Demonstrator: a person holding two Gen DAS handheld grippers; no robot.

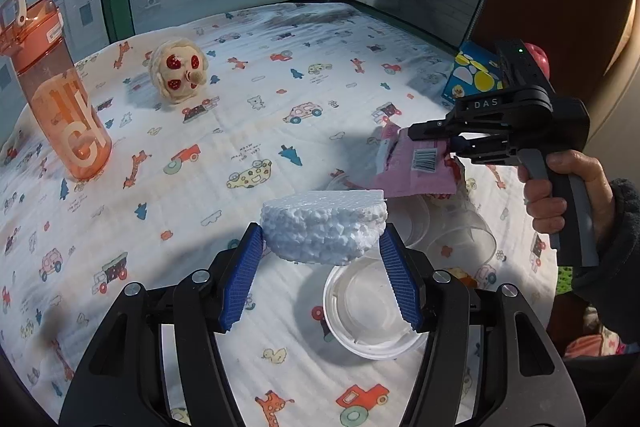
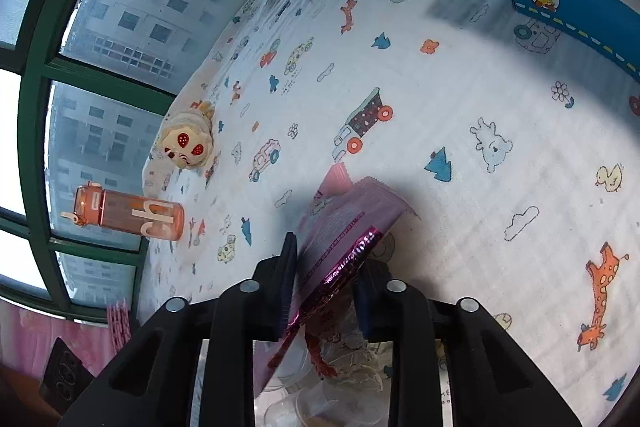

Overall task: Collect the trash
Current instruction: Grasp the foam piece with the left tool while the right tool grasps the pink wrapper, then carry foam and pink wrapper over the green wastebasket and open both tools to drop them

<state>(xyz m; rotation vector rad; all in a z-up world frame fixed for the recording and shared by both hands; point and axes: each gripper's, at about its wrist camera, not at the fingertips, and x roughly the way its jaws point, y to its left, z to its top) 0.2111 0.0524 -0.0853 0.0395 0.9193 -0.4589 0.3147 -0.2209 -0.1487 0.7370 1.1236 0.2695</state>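
A chunk of white foam (image 1: 324, 227) hangs above the table, and my left gripper (image 1: 323, 233) is shut on it, its blue pads pressing both sides. To the right, a hand (image 1: 560, 187) holds my right gripper (image 1: 424, 137), which is shut on a pink snack wrapper (image 1: 420, 167) with a barcode. In the right wrist view the wrapper (image 2: 348, 215) sits crumpled between the jaws of the right gripper (image 2: 326, 267), lifted over the cloth. Clear plastic cups (image 1: 460, 231) lie below the wrapper, and a round white container (image 1: 372, 311) lies under the foam.
The table wears a white cloth with cartoon prints (image 1: 248, 131). An orange water bottle (image 1: 60, 99) stands at the left, a plush toy (image 1: 178, 71) behind it. A blue and yellow box (image 1: 474, 75) stands at the far right. Windows with green frames line the back.
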